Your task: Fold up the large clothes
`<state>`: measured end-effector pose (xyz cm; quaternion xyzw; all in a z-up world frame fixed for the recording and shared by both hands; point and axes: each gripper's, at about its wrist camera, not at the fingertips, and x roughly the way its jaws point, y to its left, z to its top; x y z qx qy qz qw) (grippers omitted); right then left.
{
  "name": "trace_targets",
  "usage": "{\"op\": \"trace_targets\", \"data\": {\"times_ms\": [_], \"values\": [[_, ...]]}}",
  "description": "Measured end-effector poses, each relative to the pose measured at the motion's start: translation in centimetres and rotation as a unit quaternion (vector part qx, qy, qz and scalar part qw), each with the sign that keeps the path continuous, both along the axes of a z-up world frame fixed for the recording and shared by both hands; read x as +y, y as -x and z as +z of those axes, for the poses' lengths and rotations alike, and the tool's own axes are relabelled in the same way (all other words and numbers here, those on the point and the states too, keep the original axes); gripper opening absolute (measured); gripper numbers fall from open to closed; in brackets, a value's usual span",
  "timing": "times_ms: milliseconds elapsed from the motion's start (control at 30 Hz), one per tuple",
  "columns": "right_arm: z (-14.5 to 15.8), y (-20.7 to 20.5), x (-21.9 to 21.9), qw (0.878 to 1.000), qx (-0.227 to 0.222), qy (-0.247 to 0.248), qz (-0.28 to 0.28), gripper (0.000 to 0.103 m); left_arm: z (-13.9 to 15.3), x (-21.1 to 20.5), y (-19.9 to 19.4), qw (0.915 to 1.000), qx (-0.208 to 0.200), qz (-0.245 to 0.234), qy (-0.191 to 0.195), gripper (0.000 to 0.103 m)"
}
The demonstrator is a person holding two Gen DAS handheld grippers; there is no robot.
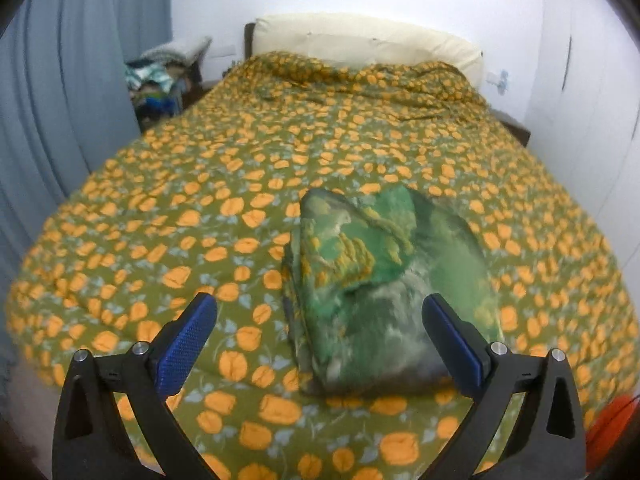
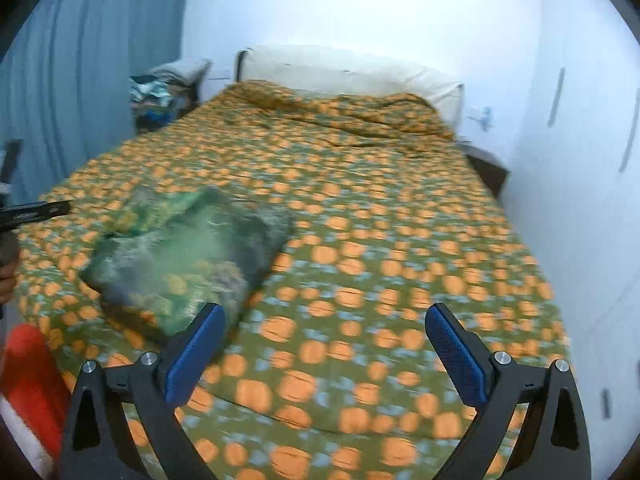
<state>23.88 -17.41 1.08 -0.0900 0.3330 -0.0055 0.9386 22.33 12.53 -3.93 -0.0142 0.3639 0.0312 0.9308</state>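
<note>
The green, landscape-printed garment is lying as a compact, thick rectangular bundle with several layers stacked on one another, resting on the olive bedspread with orange flowers toward the near end of the bed. Judging from that tidy shape, the folding itself is looking finished, or very nearly so; 1 upper flap near the far edge is sitting a little loose and uneven, so a final smoothing may be all that is remaining. No other unfolded clothing is showing on the spread, though a heap of mixed fabrics is sitting beside the headboard, next to the blue-grey curtain.

The left gripper is hanging above the bundle, tilted downward, with its 2 blue-padded fingers spread wide and gripping nothing; the bundle is showing between them but lying on the bed below, apart from the pads. The right gripper is likewise angled down over the bedspread, its jaws standing wide and holding nothing, with the bundle off to its left, partly behind the left finger. Both views are blurred, so fine creases are hard to read. At the left edge of the right wrist view, a dark part of the other tool and a bit of a hand are just showing.
</note>
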Motion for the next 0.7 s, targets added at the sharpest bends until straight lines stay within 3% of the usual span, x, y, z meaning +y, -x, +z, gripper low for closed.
{"op": "trace_targets", "data": {"times_ms": [267, 433, 700], "values": [[-1.2, 1.9, -2.4, 0.999, 0.017, 0.003, -0.041, 0.099, -2.1, -3.3, 2.5, 0.9996, 0.024, 0.006, 0.012, 0.102], [-1.6, 2.5, -2.8, 0.998, 0.018, 0.007, -0.060, 0.099, -2.3, -4.4, 2.9, 0.9994, 0.028, 0.013, -0.019, 0.102], [-1.9, 2.7, -2.8, 0.997, 0.024, 0.012, -0.070, 0.099, -1.7, -4.7, 4.0, 0.9990, 0.012, 0.023, -0.037, 0.103]]}}
